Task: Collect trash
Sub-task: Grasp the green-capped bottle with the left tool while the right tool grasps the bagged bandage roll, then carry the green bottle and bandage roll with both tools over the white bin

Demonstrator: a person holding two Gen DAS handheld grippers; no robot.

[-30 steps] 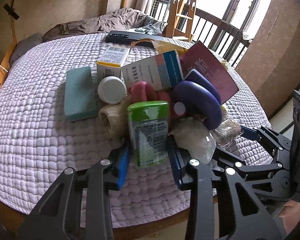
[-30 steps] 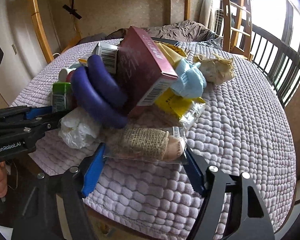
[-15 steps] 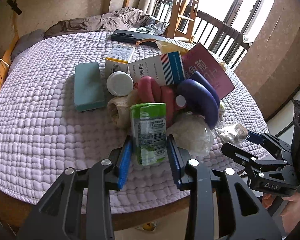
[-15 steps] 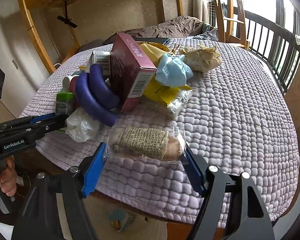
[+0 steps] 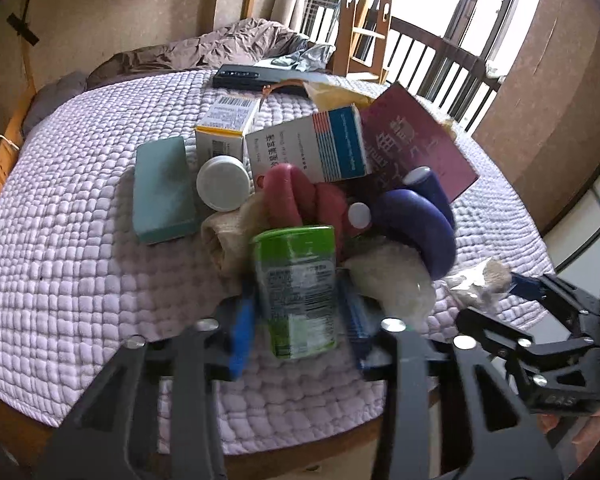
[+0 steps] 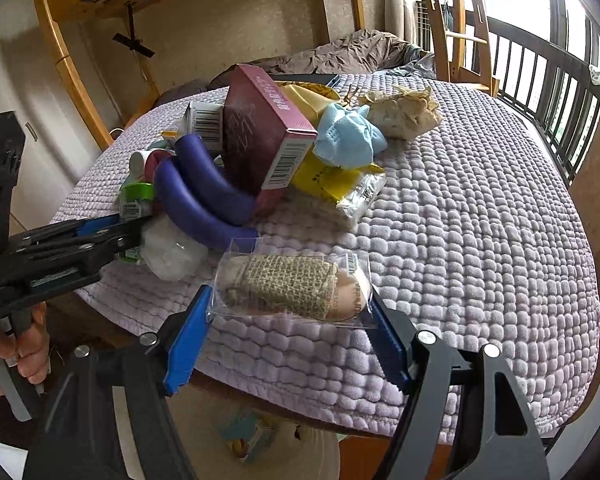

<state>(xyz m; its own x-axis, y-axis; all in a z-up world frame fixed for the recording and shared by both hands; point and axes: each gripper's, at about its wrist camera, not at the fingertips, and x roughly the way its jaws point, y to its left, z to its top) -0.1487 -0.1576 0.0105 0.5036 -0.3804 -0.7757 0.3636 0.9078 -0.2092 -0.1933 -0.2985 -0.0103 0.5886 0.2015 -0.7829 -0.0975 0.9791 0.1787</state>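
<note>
My left gripper (image 5: 297,320) is shut on a green plastic bottle (image 5: 295,292) with a white label, held just above the near edge of the purple quilted table (image 5: 67,264). My right gripper (image 6: 289,320) is shut on a clear packet with a burlap roll (image 6: 287,286) and holds it above the table's front edge. That packet shows at the right of the left wrist view (image 5: 482,284). The left gripper and green bottle (image 6: 133,200) show at the left of the right wrist view.
A pile lies on the table: purple foam tubes (image 5: 416,220), red tubes (image 5: 295,196), maroon box (image 5: 416,148), white-blue box (image 5: 312,148), teal case (image 5: 161,188), white lid (image 5: 223,182), blue mask (image 6: 348,136), yellow wrapper (image 6: 340,184), crumpled paper (image 6: 404,110). A pale bin (image 6: 283,452) stands below the table edge.
Both grippers have drawn back toward the table's near edge with their items, which are lifted off the pile. The bin has come into the right wrist view.
</note>
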